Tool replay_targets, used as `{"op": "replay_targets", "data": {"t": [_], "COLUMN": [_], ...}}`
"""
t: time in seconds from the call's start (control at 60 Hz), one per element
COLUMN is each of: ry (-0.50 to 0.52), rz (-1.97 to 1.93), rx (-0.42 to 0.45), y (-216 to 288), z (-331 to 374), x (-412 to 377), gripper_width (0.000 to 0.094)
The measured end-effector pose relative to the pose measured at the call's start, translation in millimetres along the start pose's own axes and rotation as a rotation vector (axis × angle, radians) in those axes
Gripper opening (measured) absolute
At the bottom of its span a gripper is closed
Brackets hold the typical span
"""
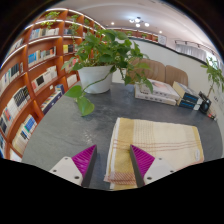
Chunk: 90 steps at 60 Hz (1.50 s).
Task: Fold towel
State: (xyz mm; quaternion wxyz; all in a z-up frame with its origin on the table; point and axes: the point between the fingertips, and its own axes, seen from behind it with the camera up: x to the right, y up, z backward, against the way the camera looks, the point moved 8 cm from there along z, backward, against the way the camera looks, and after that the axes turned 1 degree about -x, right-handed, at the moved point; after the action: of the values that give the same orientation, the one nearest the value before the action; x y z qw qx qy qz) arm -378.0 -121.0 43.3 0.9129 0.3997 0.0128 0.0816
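Tool [113,160] open — striped folded towel [165,140] beyond.

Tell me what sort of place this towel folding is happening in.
Probably a library or reading room. Tall wooden bookshelves packed with books curve along one side, and more books are stacked on the grey table near a potted plant. The striped towel lies just ahead of the open gripper.
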Motion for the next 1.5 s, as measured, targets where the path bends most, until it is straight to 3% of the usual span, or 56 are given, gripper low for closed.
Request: {"op": "replay_targets", "data": {"t": [0.167,0.25,0.467,0.683,0.833,0.933,0.983,1.033,1.1,1.233,1.5], "ry": [-0.069,-0.087,-0.06,-0.103,-0.168,-0.159,-0.145,-0.126,-0.1,-0.054,-0.072], "rz": [-0.036,-0.018,0.025,-0.028,-0.034,-0.03,-0.039,-0.049,-0.05,-0.047,-0.088], "rx": [0.016,0.02,-0.073,0.098,0.11,0.048,0.031,0.012,0.01,0.07,0.239], "y": [-5,-5,2,68,63,29,10,-5,-17,-14,37], "z": [-1,-2,1,73,98,89,82,80,85,119,243], "x": [17,25,27,105,197,246,265,282,296,303,319], "gripper_width": [0.0227,0.006,0.0031,0.0031,0.003,0.0098,0.0261,0.0507,0.0676,0.0693,0.0709]}}
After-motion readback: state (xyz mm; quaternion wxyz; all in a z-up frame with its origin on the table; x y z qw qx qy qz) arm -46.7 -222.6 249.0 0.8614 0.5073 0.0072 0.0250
